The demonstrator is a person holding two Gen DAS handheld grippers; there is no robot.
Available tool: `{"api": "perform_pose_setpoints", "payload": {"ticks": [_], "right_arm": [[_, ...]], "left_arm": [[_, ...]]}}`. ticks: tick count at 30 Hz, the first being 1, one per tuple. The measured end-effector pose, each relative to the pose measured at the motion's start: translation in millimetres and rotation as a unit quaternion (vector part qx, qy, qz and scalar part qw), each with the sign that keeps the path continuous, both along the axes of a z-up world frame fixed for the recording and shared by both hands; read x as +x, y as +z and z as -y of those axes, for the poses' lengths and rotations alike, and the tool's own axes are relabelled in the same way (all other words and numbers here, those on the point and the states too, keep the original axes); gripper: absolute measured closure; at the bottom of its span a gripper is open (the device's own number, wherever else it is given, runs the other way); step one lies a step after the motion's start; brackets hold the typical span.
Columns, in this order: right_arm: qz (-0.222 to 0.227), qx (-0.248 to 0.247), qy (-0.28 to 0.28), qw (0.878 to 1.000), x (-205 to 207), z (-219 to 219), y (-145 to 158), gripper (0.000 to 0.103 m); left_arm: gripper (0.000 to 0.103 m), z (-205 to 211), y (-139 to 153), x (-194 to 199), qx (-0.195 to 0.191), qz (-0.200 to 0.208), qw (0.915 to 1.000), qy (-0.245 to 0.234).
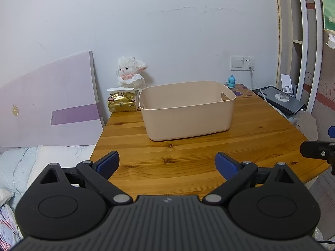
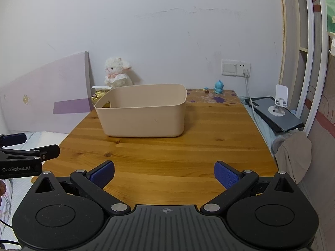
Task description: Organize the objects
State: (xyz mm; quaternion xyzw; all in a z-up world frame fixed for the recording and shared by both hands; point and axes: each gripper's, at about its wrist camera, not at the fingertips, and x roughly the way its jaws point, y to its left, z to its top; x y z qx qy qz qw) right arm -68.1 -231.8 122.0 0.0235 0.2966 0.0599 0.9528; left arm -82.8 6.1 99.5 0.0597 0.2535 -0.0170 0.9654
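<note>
A beige plastic bin (image 1: pixel 186 113) stands on the wooden table (image 1: pixel 188 156); it also shows in the right wrist view (image 2: pixel 144 113). Behind it sit a white plush lamb (image 1: pixel 130 73), a gold tissue pack (image 1: pixel 122 101) and a small blue figurine (image 1: pixel 231 81). The lamb (image 2: pixel 117 71) and figurine (image 2: pixel 218 86) also show in the right wrist view. My left gripper (image 1: pixel 167 165) is open and empty above the table's near edge. My right gripper (image 2: pixel 164 174) is open and empty, level with it. The bin's inside is mostly hidden.
A lilac board (image 1: pixel 52 104) leans on the wall at left over bedding (image 1: pixel 21 163). A dark tablet with a white phone stand (image 2: pixel 278 113) lies right of the table. A wall socket with a cable (image 2: pixel 245 71) is behind. A tiny figure (image 2: pixel 206 90) sits on the back edge.
</note>
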Motion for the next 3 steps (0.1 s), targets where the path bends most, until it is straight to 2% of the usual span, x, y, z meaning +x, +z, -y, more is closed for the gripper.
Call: {"api": "perform_pose_setpoints", "payload": {"ticks": [3], "right_arm": [[-0.003, 0.000, 0.001, 1.000, 5.1, -0.9, -0.9, 0.000]], "left_arm": [[0.005, -2.0, -1.3, 4.2, -0.002, -0.003, 1.0000, 0.000]]}}
